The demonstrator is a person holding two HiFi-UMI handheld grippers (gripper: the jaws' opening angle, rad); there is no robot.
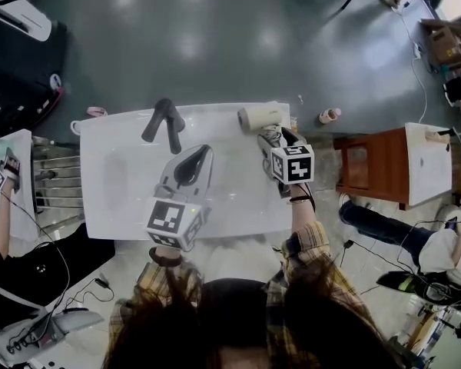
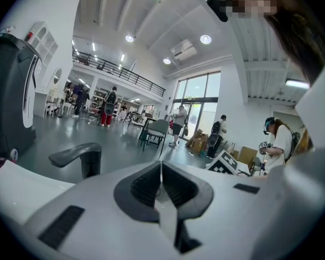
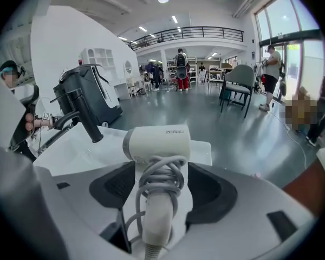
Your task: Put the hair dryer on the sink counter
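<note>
Since R claw point(image 1: 272, 137) blocks head view, hair dryer point(image 1: 261, 117) handle hidden.

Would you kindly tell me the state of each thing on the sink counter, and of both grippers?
hair dryer: lying at the far right corner of the sink counter.
cord: wound round the dryer's handle.
faucet: no water seen running.
left gripper: shut, empty.
right gripper: open, dryer's handle between its jaws, not clamped.
</note>
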